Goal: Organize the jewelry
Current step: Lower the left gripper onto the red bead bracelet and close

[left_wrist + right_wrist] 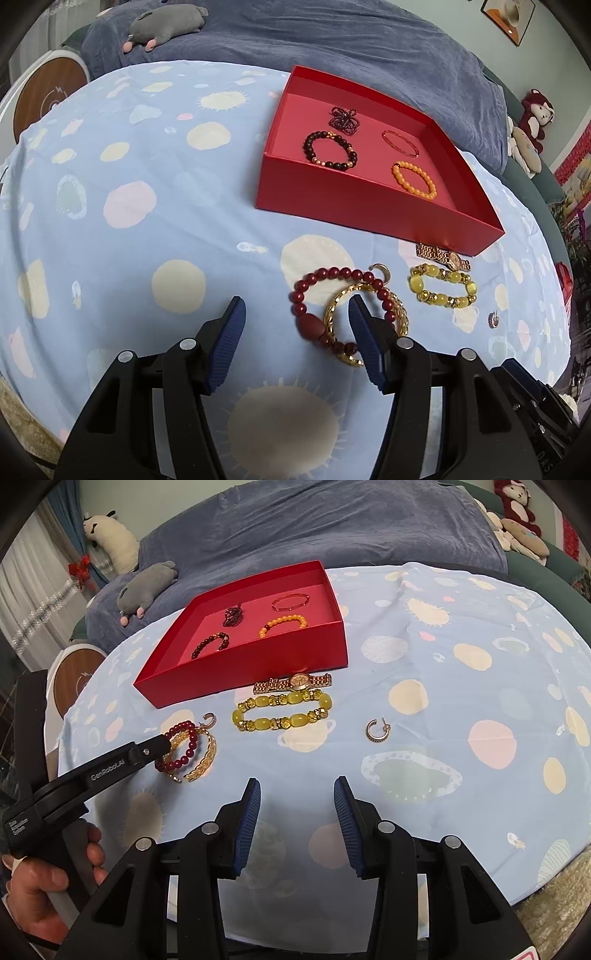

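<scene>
A red box on the blue cloth holds a dark bead bracelet, an orange bead bracelet, a thin red bangle and a dark red bead cluster. In front of it lie a dark red bead bracelet over a gold chain bracelet, a yellow bead bracelet, a rose-gold watch and two small hoop earrings. My left gripper is open, its right finger over the red and gold bracelets. My right gripper is open and empty.
A blue blanket lies behind the table with a grey plush toy on it. More plush toys sit at the right. A round wooden stool stands at the left. The person's hand holds the left gripper.
</scene>
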Motion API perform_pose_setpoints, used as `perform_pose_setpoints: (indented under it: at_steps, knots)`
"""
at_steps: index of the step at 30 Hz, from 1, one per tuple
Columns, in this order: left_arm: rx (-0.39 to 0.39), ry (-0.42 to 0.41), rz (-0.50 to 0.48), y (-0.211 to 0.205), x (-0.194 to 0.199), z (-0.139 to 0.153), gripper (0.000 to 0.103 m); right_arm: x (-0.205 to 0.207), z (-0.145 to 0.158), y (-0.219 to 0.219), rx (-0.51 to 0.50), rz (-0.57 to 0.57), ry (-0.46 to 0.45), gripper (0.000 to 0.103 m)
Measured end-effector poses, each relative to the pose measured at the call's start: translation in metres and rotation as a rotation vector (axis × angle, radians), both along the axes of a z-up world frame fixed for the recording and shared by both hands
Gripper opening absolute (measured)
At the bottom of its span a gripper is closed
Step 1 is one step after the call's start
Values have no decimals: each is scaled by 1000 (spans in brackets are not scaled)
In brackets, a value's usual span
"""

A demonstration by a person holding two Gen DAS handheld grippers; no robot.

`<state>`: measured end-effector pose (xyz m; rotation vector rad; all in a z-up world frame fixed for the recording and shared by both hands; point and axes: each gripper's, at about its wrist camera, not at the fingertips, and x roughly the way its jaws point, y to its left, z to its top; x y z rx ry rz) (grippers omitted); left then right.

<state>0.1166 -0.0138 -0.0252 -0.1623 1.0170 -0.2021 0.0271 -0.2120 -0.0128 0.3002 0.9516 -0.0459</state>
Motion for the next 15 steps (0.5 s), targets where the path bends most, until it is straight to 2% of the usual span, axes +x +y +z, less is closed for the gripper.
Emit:
perform_pose_setpoints:
  at_steps: [5,10,15]
  knots:
    - [-25,8,-18,-3,-2,1,50,1,-2,1,3,1,2,41]
    - [-12,-12,-57,-8,-11,-2,20,1,-4,3,6,5,11,41]
    - [-33,-7,-59,-4,-12,-1,16,1,-3,4,6,9,9,41]
